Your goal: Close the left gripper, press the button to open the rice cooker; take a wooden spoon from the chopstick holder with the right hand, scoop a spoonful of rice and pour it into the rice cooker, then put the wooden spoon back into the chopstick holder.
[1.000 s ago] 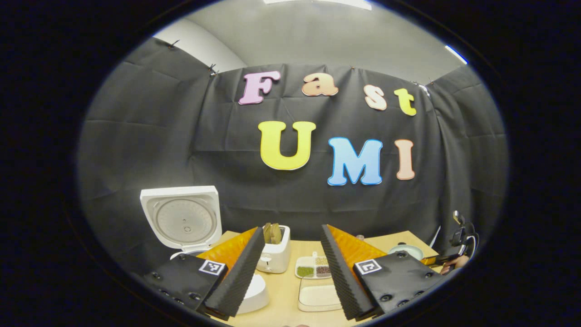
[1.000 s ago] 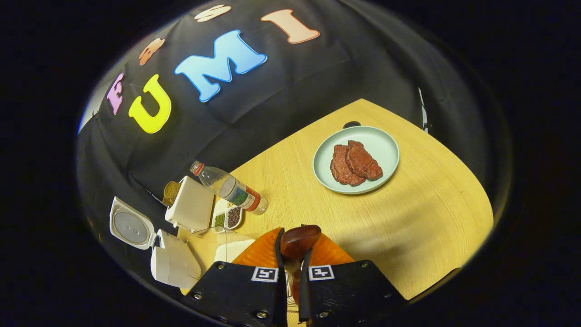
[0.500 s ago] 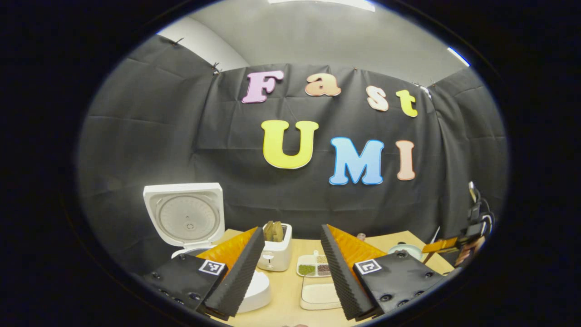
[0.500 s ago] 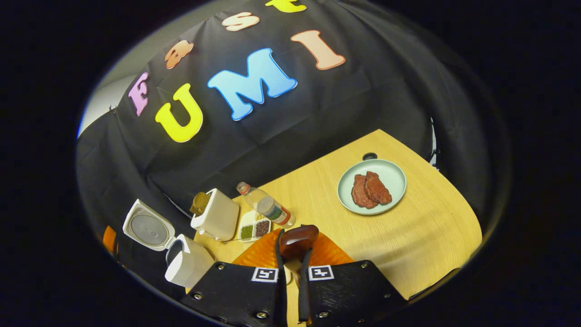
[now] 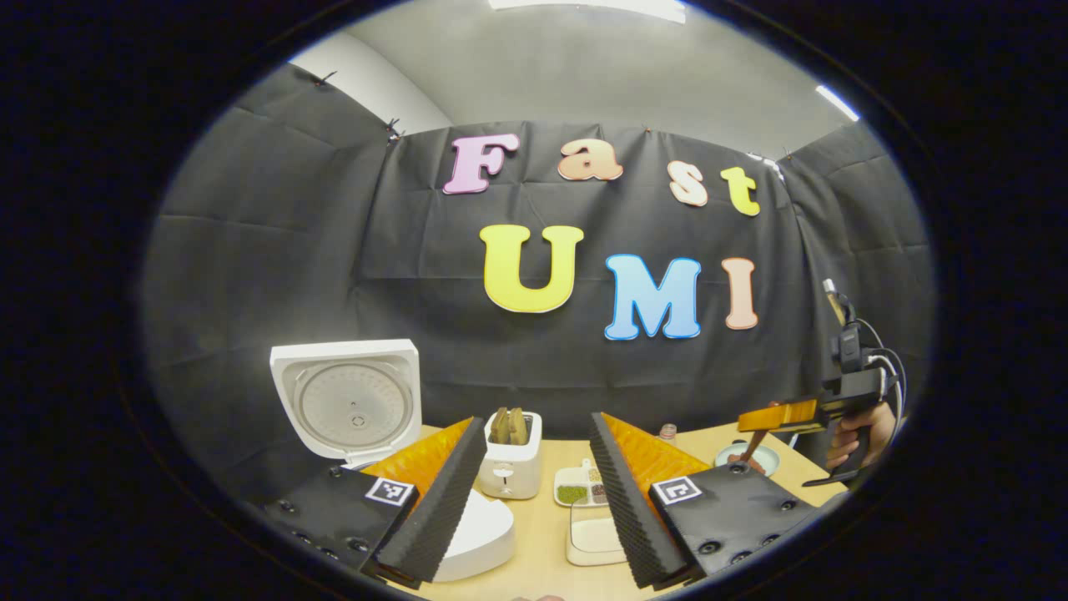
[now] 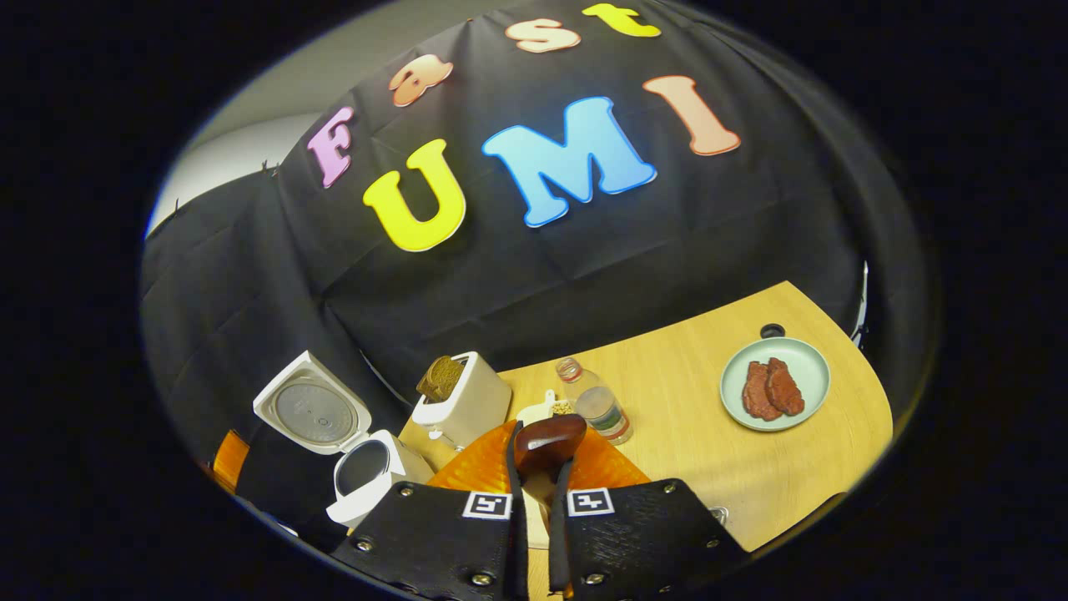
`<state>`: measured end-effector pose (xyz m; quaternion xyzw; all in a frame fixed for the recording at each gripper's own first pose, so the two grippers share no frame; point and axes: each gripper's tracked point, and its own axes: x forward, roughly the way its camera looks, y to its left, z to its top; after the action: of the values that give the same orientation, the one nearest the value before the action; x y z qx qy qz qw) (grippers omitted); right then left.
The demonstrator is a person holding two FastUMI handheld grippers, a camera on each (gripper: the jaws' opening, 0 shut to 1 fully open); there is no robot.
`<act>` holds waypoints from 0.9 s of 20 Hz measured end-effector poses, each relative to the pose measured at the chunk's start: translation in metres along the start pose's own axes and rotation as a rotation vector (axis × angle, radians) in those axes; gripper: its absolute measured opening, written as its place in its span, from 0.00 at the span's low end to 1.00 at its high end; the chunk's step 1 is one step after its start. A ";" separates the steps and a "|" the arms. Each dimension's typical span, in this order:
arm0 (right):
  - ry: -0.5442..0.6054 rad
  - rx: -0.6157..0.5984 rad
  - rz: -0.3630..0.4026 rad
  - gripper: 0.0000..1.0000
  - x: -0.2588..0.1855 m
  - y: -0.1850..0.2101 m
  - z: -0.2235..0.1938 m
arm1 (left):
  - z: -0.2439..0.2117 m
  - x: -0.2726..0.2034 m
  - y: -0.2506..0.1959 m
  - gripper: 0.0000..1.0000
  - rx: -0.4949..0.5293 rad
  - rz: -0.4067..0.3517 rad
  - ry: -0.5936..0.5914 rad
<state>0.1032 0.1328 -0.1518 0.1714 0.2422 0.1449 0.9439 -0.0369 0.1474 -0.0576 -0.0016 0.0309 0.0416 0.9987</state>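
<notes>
Since a second ago the right gripper [image 6: 535, 492] has lifted well clear of the table [image 6: 684, 434], jaws clamped on the spoon [image 6: 548, 442], bowl poking past the tips. Cooker [image 6: 367, 472] sits lid-up at the table's left edge, so scooping looks next. Left gripper [image 5: 534, 492] hangs wide open, empty.
</notes>
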 end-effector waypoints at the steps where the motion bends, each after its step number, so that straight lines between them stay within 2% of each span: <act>1: 0.011 -0.028 -0.002 0.10 0.013 0.006 -0.010 | -0.001 -0.001 0.001 0.88 -0.003 -0.005 -0.001; 6: 0.055 -0.079 -0.004 0.10 0.082 0.025 -0.053 | -0.004 -0.001 0.011 0.88 0.006 -0.024 0.001; 10: 0.062 -0.157 -0.016 0.10 0.119 0.032 -0.079 | -0.017 -0.002 0.022 0.89 0.007 -0.029 0.026; 14: 0.092 -0.229 -0.004 0.10 0.142 0.039 -0.112 | -0.030 -0.007 0.036 0.88 0.008 -0.018 0.051; 18: 0.131 -0.175 0.081 0.10 0.139 0.068 -0.135 | -0.046 -0.012 0.053 0.87 -0.004 0.002 0.086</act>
<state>0.1385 0.2775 -0.2935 0.0881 0.2828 0.2147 0.9307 -0.0563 0.1984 -0.1030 -0.0055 0.0735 0.0427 0.9964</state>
